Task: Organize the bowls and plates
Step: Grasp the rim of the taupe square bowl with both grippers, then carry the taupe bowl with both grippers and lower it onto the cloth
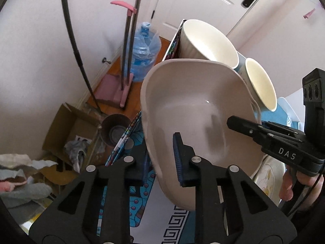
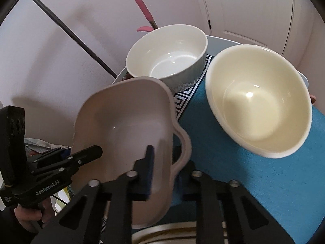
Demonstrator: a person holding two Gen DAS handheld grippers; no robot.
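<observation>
Left gripper (image 1: 160,158): closed on the left wall of the beige dish (image 1: 195,122), one pad inside the basin and the other outside.
Right gripper (image 2: 162,170): closed on the opposite wall of the same dish, beside its wavy handle lobe; the inner pad is seen inside the basin.
Beige dish: held between both tools, tilted, and apparently lifted off the table; whether its underside still touches anything cannot be told.
Grey-sided bowl (image 2: 168,57): standing upright at the far end of the table, just beyond the dish.
Cream bowl (image 2: 258,101): standing upright on the blue cloth (image 2: 254,179), to the right, near the grey-sided bowl but apart from it.
Progress: judged early to middle; nothing is seen stacked or nested, one piece is in hand, and two bowls remain to be placed.
Other ware: a patterned plate (image 1: 270,179) is glimpsed low at the right of the left wrist view, and a metallic rim at the bottom of the right wrist view.
Edges: the left table edge lies close under the dish, with floor clutter, a cardboard box (image 1: 67,134) and a water jug (image 1: 145,55) below.
Open room: bare blue cloth is seen in front of the cream bowl; the far end is crowded.
</observation>
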